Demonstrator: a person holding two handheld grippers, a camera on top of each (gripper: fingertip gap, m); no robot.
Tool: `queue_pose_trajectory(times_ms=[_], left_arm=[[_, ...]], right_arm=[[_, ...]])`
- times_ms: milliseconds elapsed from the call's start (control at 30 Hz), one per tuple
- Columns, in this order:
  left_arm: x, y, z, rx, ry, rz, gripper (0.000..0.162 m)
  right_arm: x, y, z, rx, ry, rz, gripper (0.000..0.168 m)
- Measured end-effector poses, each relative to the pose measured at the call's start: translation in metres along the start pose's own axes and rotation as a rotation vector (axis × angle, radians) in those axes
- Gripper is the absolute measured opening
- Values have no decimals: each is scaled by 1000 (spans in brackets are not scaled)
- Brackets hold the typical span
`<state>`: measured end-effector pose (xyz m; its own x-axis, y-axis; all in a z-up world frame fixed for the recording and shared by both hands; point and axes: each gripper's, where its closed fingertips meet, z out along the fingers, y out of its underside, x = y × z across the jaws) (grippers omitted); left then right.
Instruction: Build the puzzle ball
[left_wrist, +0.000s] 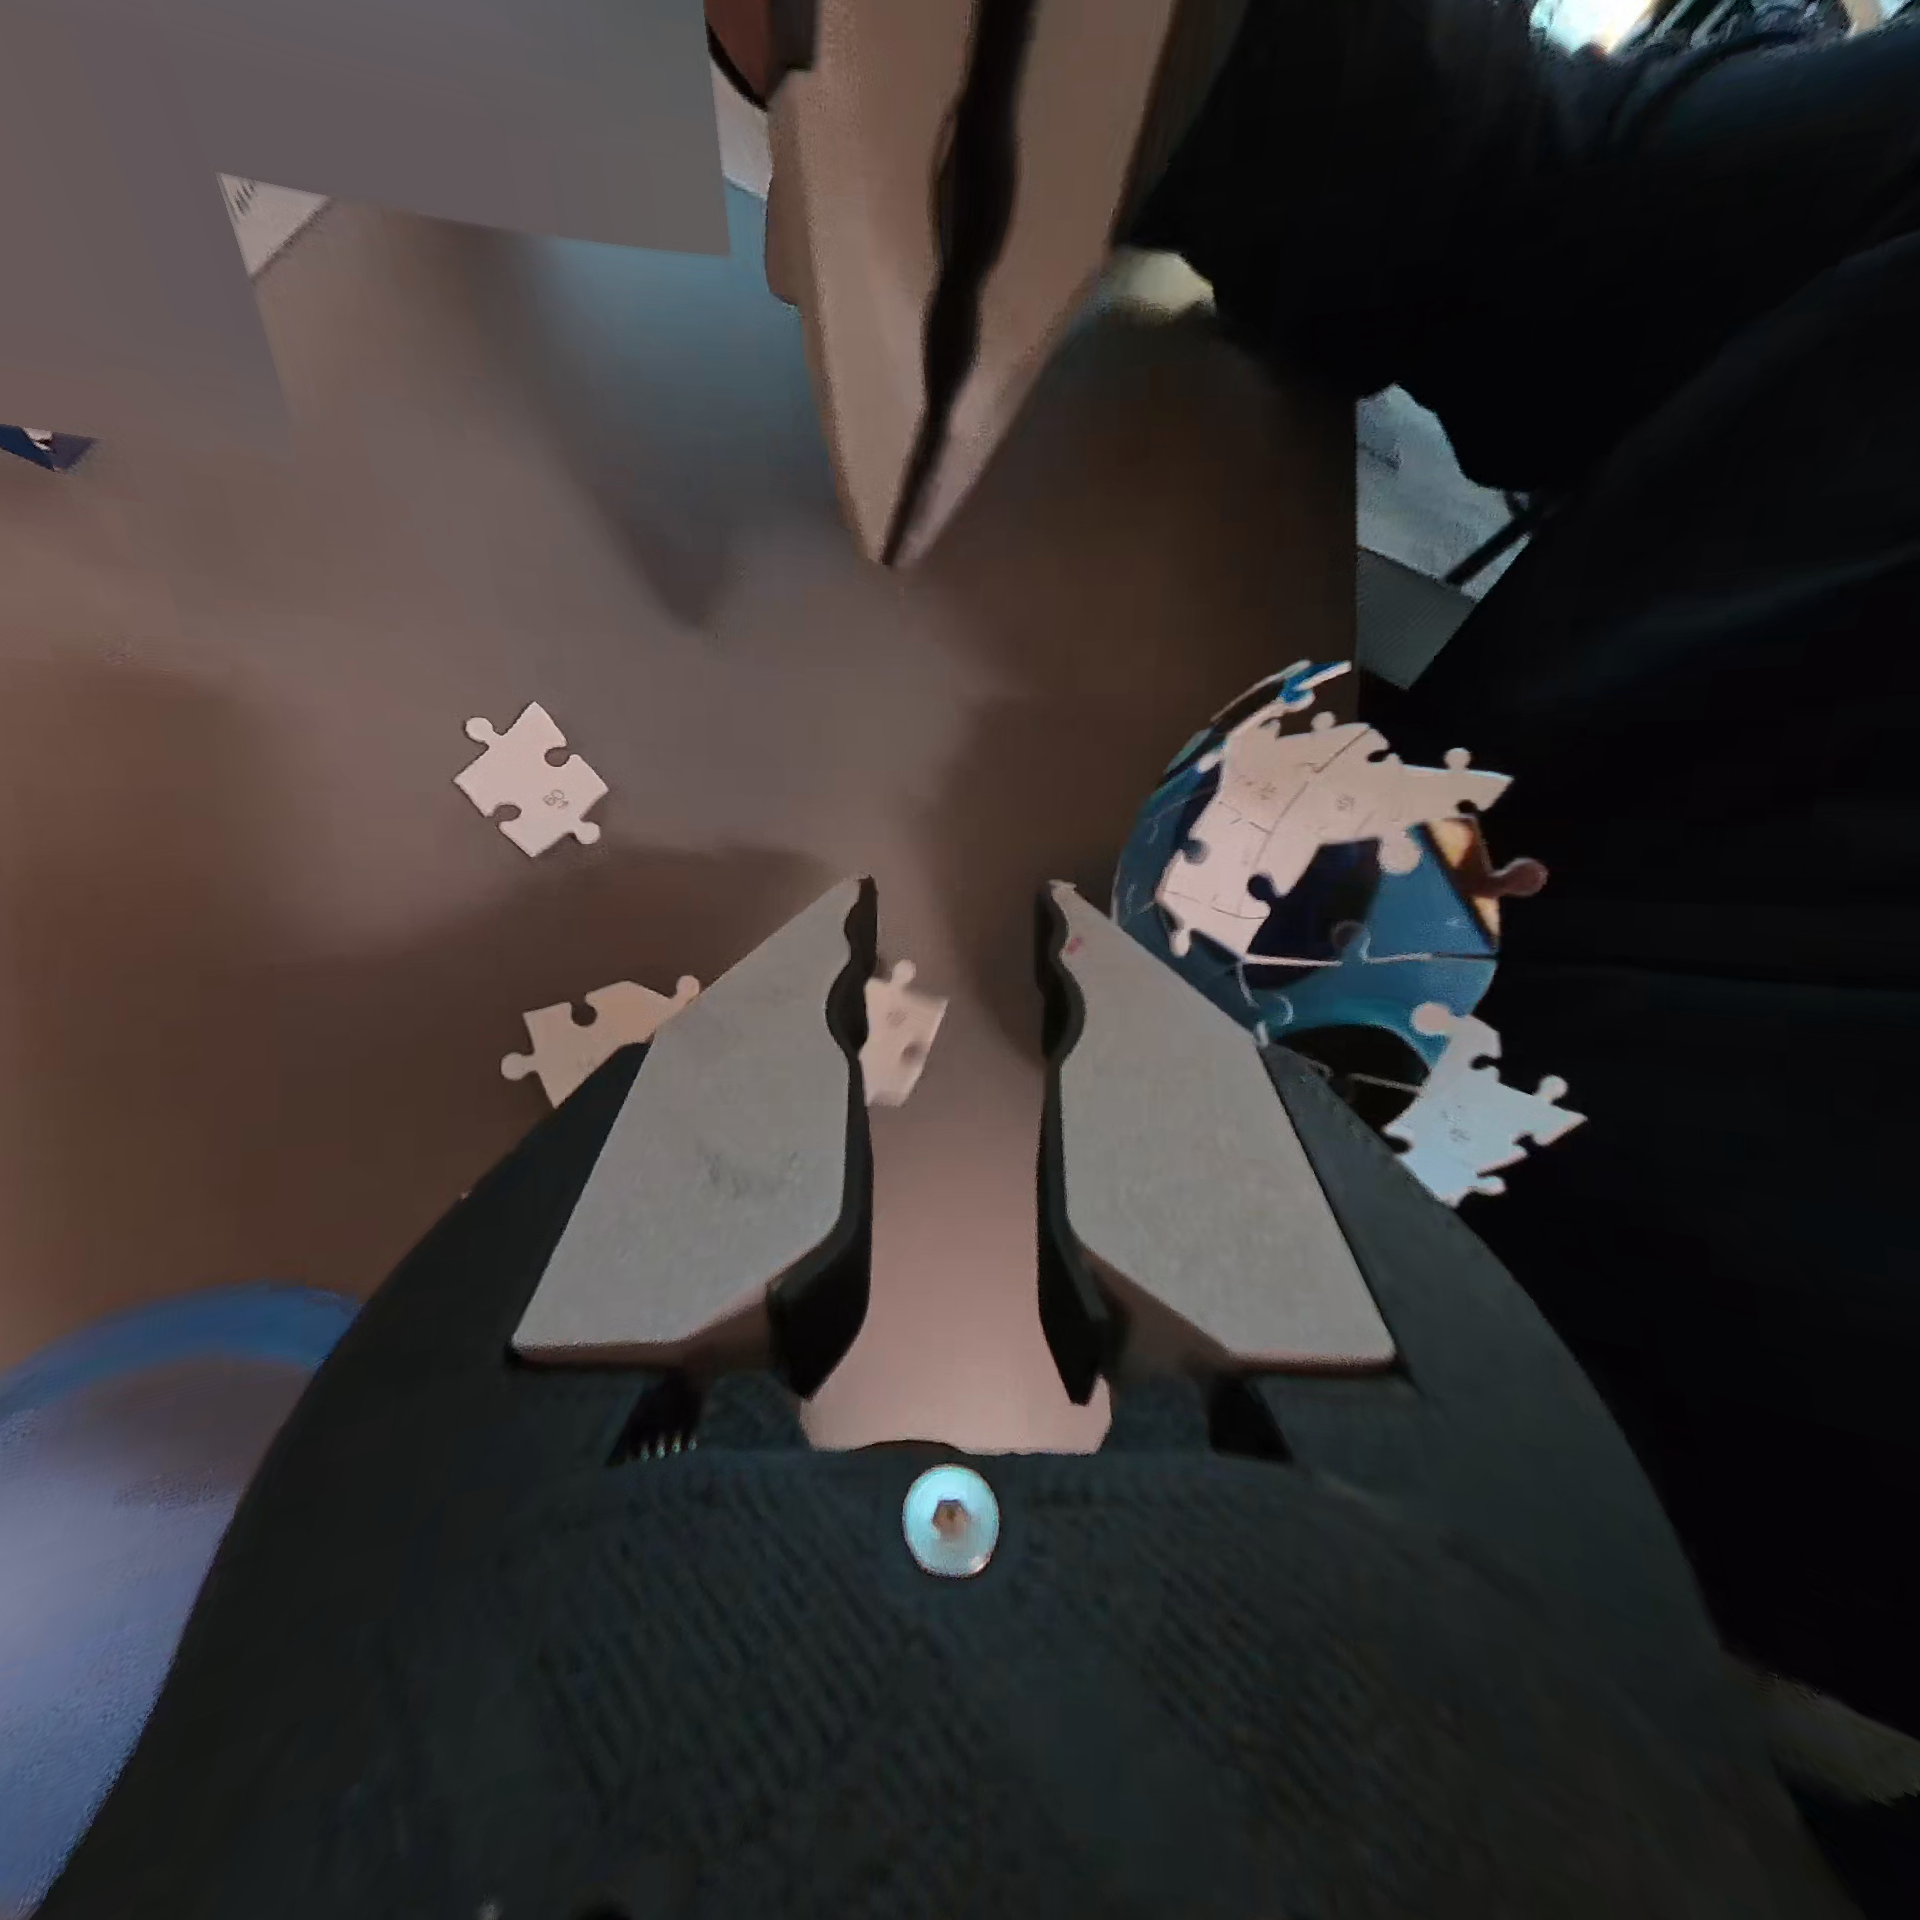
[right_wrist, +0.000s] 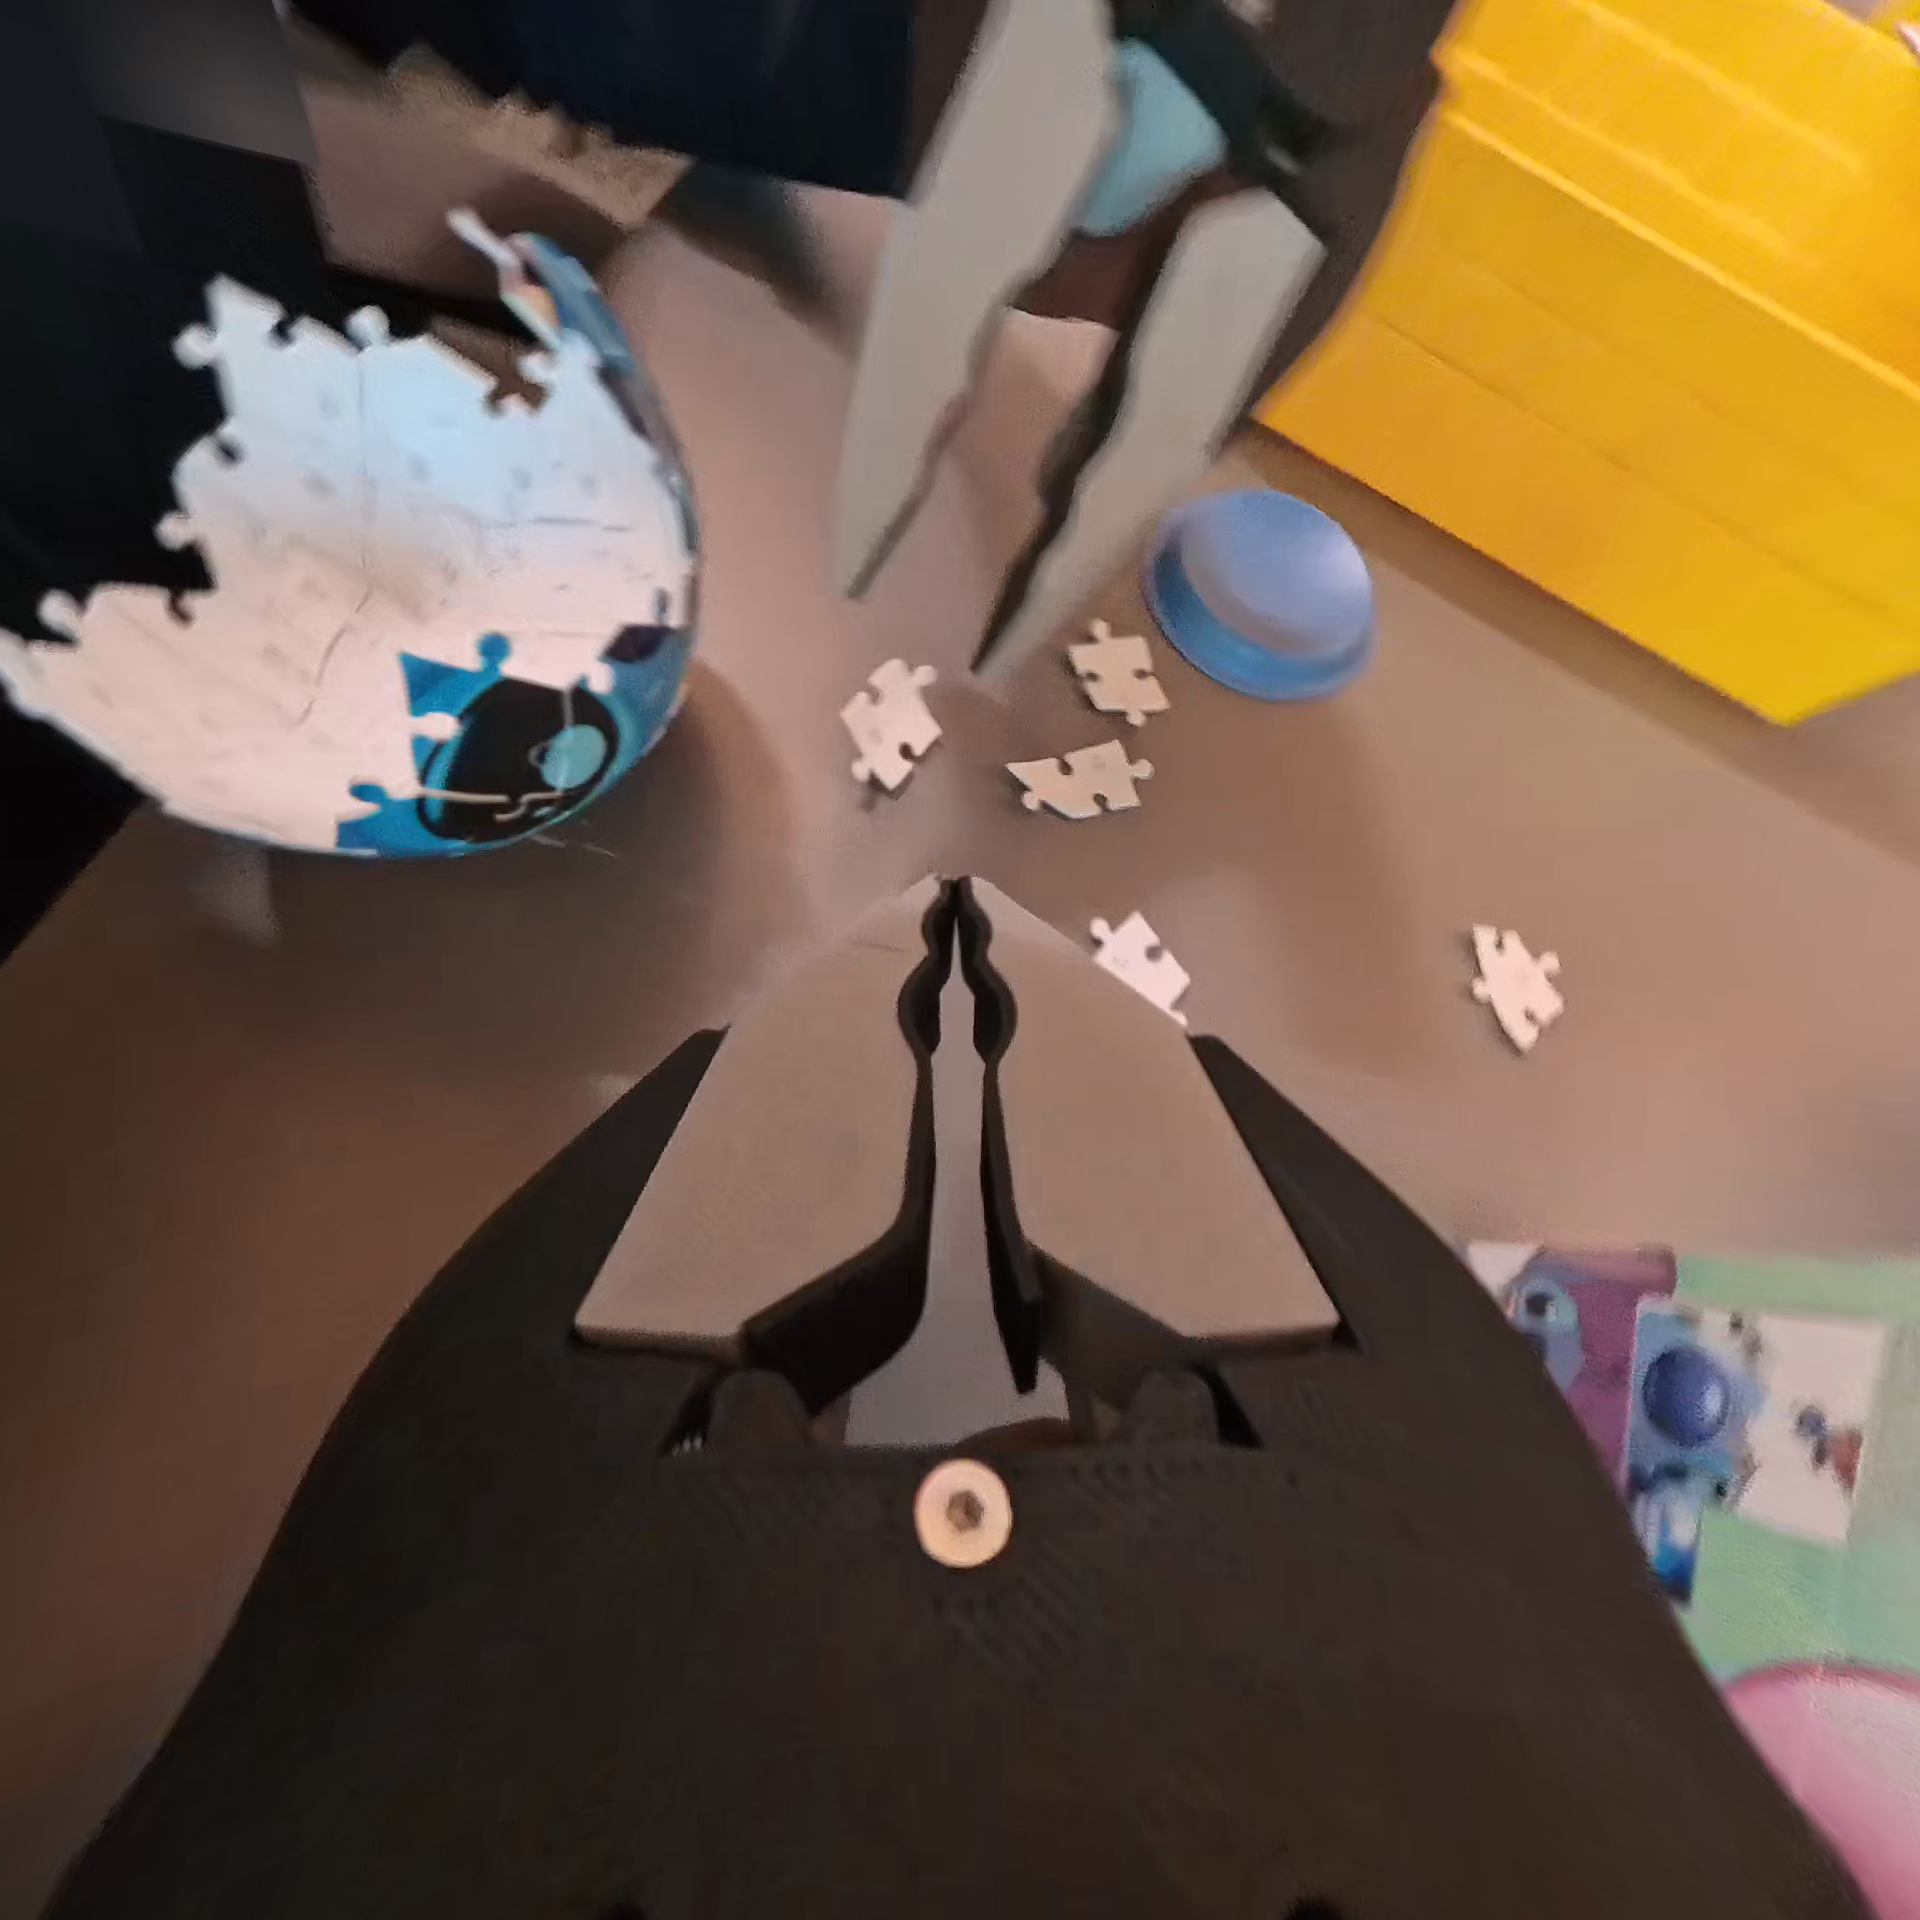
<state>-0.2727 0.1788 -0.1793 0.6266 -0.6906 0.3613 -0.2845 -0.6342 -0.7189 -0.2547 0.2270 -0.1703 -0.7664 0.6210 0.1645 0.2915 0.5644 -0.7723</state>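
Observation:
The half-built puzzle ball (right_wrist: 364, 582) lies on the brown table with its white inside showing and blue printed pieces at the rim; it also shows in the left wrist view (left_wrist: 1330, 883). Several loose white pieces (right_wrist: 1081, 777) lie face down beside it. My left gripper (left_wrist: 961, 904) is open and empty, just above one loose piece (left_wrist: 899, 1029); it shows from the right wrist view (right_wrist: 925, 618). My right gripper (right_wrist: 954, 883) is shut with nothing seen between its fingers, above the table next to another piece (right_wrist: 1138, 961); it shows in the left wrist view (left_wrist: 888, 556).
A blue round stand (right_wrist: 1262, 592) sits by the loose pieces. A yellow bin (right_wrist: 1621, 364) stands at the back right. A printed picture sheet (right_wrist: 1714, 1434) and a pink object (right_wrist: 1829, 1787) lie at the near right. A dark sleeve (left_wrist: 1662, 520) is behind the ball.

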Motion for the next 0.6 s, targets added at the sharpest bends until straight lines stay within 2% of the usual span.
queue_pose_trajectory(times_ms=[33, 167, 367, 467, 600], left_arm=[[2, 0, -5, 21, -15, -4, 28], [-4, 9, -23, 81, -130, -41, 27], [-1, 20, -51, 247, -188, -196, 26], [11, 19, -66, 366, -156, -263, 26], [20, 37, -71, 351, -212, -289, 26]], right_arm=[[5, 4, -2, 3, 25, 58, 0], [17, 22, -3, -29, 94, 242, 0], [3, 30, -8, -7, 134, 366, 0], [-8, 32, -14, 23, 162, 438, 0], [-33, 26, -24, 89, 172, 495, 11]])
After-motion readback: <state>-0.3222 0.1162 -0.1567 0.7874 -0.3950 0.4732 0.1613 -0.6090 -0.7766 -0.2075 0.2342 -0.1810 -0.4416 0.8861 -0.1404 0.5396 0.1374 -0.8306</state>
